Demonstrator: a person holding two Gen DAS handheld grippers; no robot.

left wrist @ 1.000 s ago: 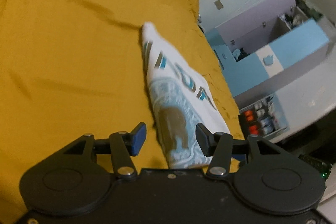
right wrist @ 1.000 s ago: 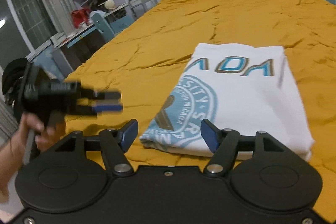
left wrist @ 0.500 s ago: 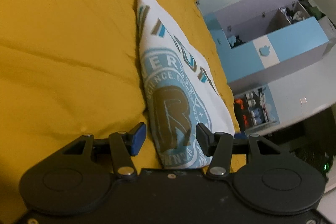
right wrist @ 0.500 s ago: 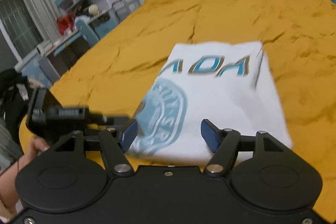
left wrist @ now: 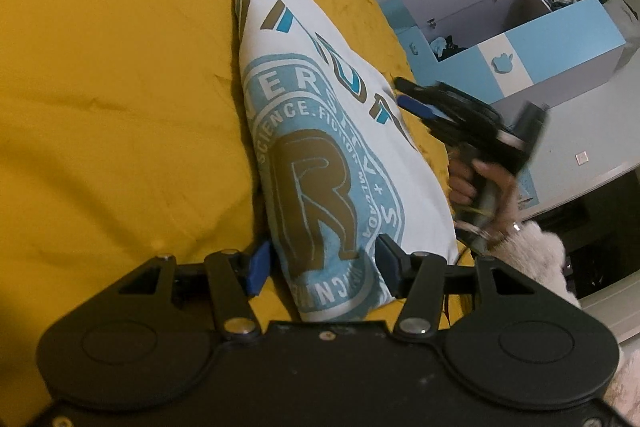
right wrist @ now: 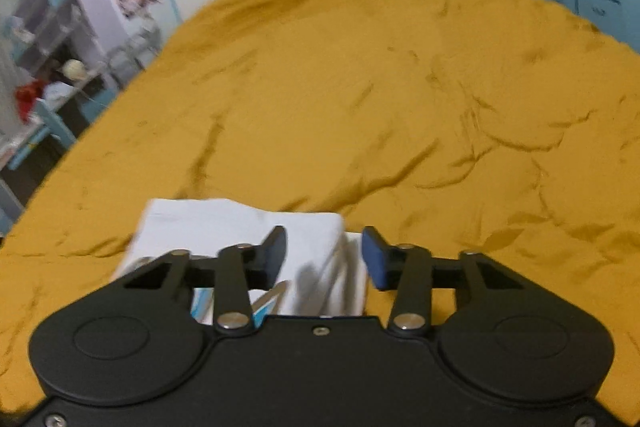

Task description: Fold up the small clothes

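A folded white T-shirt (left wrist: 320, 155) with a blue and brown print lies on the yellow bedspread (left wrist: 120, 99). My left gripper (left wrist: 320, 265) straddles the shirt's near end; its jaws are opening and the pads do not press the cloth. In the left wrist view my right gripper (left wrist: 416, 101) hovers at the shirt's right edge, held by a hand (left wrist: 476, 183). From its own view, the right gripper (right wrist: 324, 257) sits over a corner of the T-shirt (right wrist: 240, 223). Its jaws are closing with a fold of cloth between them, and a gap still shows.
A blue and lilac cabinet (left wrist: 520, 39) stands beyond the bed's right side. A desk and shelves (right wrist: 48, 67) with clutter stand off the bed's left side. Wide yellow bedspread (right wrist: 400, 107) stretches beyond the shirt to the headboard wall.
The right gripper has swung across the shirt to its corner and its jaws have narrowed. The left gripper has come closer to the shirt's near end. The right gripper now shows in the left view.
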